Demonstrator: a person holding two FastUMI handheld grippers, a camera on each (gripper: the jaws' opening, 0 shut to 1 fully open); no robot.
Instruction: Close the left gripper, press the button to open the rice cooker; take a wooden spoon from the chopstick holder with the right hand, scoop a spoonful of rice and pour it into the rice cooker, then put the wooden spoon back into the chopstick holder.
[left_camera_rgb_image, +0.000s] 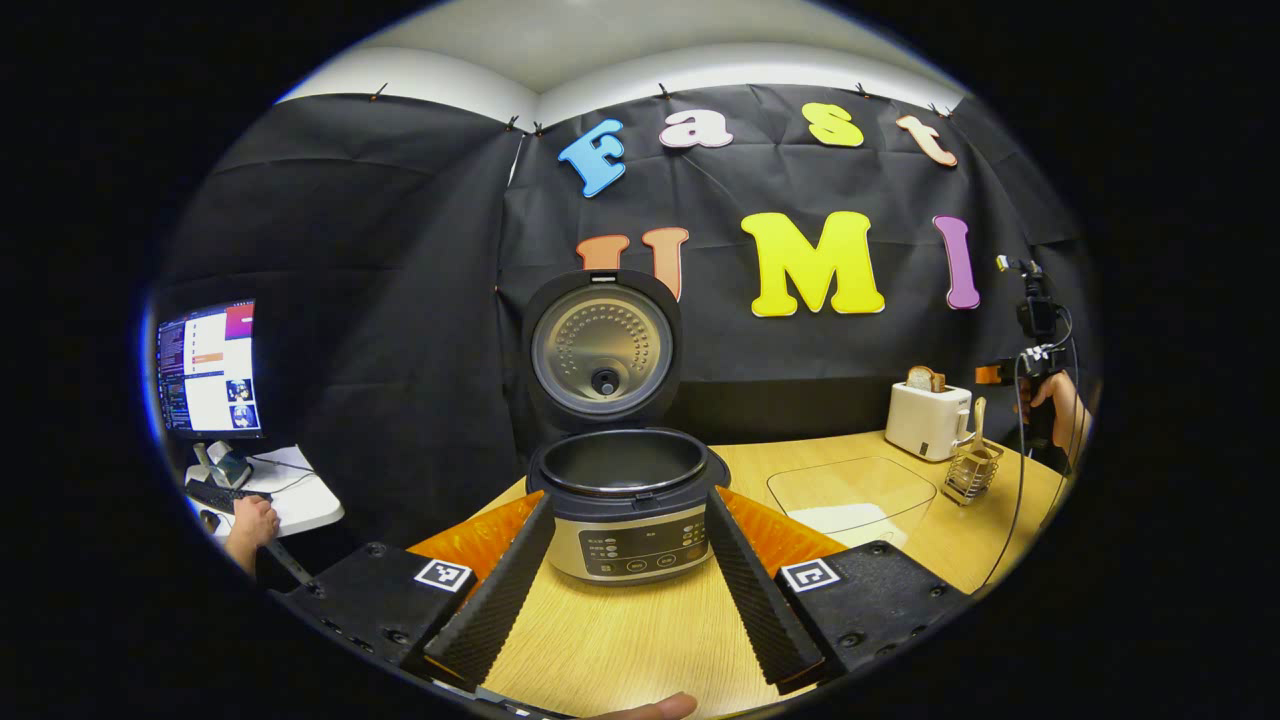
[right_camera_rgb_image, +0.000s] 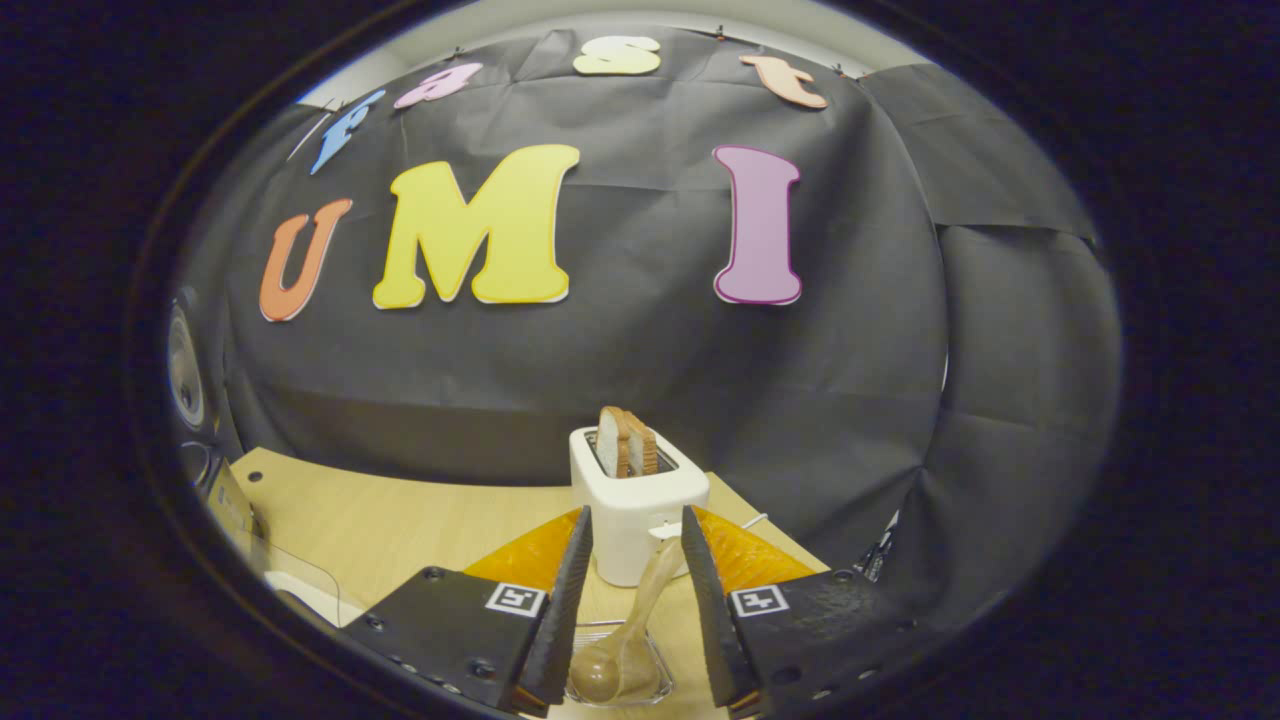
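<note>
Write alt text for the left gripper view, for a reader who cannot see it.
An open rice cooker, lid up and inner pot showing, stands on a wooden table between the spread fingers of the left gripper. To the right sit a clear container, a white toaster and a wire chopstick holder with a wooden spoon upright in it.

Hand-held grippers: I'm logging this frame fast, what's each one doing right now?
Left hand-held gripper: open, holding nothing, facing the open rice cooker.
Right hand-held gripper: open, straddling the wooden spoon, not gripping it.
</note>
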